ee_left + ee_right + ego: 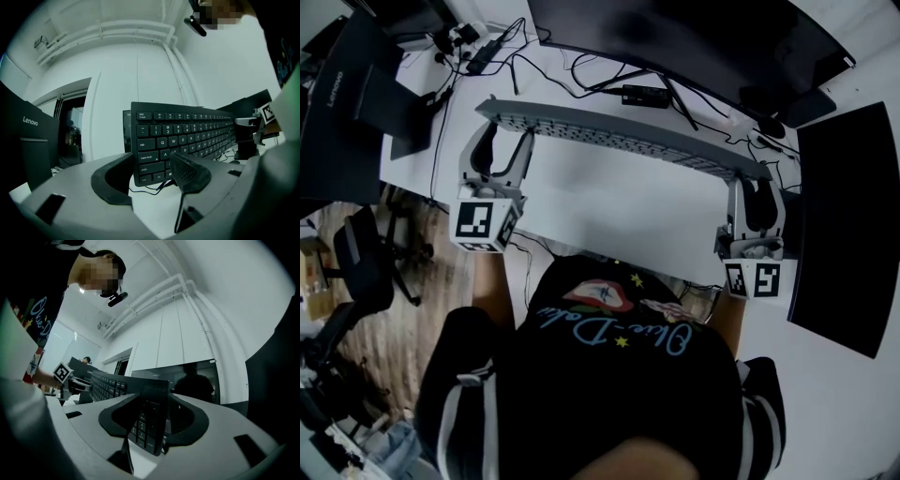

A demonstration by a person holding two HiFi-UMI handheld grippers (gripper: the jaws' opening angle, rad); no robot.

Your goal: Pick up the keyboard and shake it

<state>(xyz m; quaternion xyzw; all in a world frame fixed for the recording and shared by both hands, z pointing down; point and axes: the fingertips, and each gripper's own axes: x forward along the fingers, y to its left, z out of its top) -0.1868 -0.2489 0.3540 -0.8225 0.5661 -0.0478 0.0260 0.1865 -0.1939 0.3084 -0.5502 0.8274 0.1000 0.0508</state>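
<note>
A dark keyboard (619,136) hangs above the white desk (609,202), tilted on edge so its grey back faces the head view. My left gripper (502,131) is shut on its left end and my right gripper (750,183) is shut on its right end. In the left gripper view the keyboard (187,131) stands upright with its keys facing the camera, and the left gripper (150,176) clamps its lower corner, one textured pad (187,171) lying over the keys. In the right gripper view the number-pad end of the keyboard (108,385) sits between the jaws of the right gripper (152,420).
A wide black monitor (675,37) stands at the desk's back, with cables (553,66) and a power brick (645,94) under it. A black mat (844,225) lies at the right. A Lenovo screen (337,103) and an office chair (366,262) are at the left.
</note>
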